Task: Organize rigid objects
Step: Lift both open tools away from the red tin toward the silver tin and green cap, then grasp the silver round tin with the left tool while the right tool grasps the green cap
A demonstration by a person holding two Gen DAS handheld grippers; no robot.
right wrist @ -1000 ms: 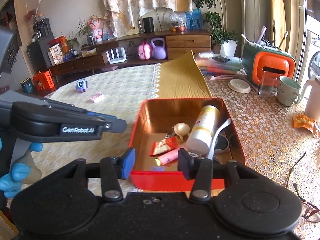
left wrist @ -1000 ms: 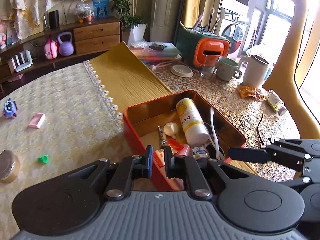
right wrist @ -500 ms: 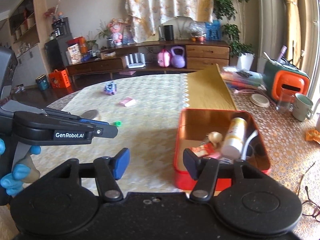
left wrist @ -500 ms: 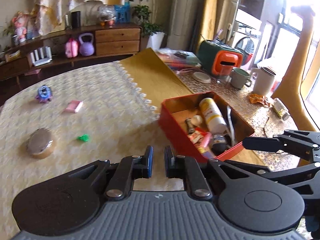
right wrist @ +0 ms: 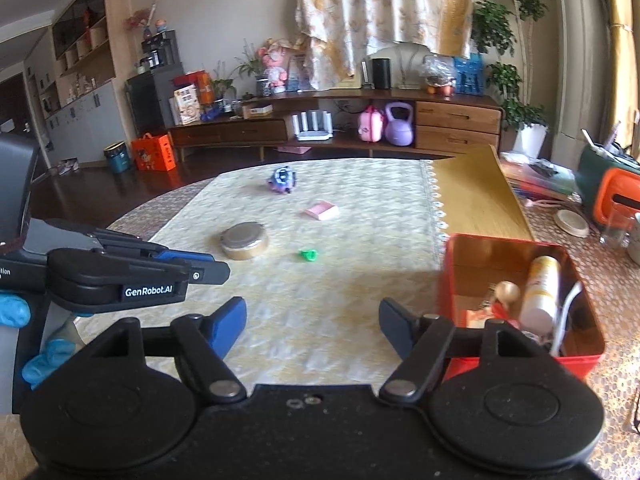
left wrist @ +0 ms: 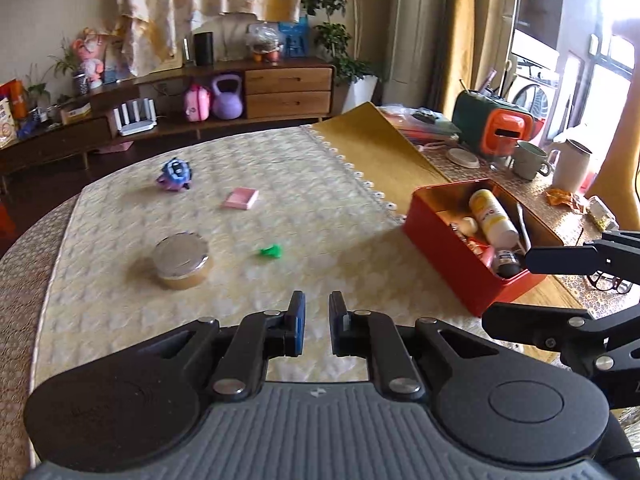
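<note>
**Step in hand.** Between pickups, by my reading: both tools are empty and face the loose things on the cloth, not the box.

**Left gripper** (left wrist: pixel 317 322): pads pressed nearly together, nothing between them. It hangs over the pale tablecloth (left wrist: pixel 120 320), pointing towards the tin and the green piece.

**Right gripper** (right wrist: pixel 312 322): jaws opening, already spread wide, nothing between them. It hangs over bare cloth with the box just to its right.

**Red box** (right wrist: pixel 516 246): open metal box, copper-coloured inside, standing at the cloth's lace edge where the yellow mat begins. Already inside: a white and yellow bottle (right wrist: pixel 540 294) lying on its side, a white spoon-like handle, a small round wooden piece and some red and pink packets; the rest is too jumbled to name.

**Things not yet put away,** all well apart on the cloth:
- Round tin (left wrist: pixel 183 254), flat metal lid, tan wall; nearest the tools.
- Green piece (left wrist: pixel 270 251), very small, shape unclear through blur.
- Pink block (left wrist: pixel 241 199), flat and square.
- Blue and purple toy (left wrist: pixel 175 175), farthest off.

**Next move, as a judgement.** The spreading right tool suits the tin, which needs a wide grasp across its wall. The green piece would need a fine pinch low to the cloth. Either then travels right, into the free near-left part of the box.
</note>
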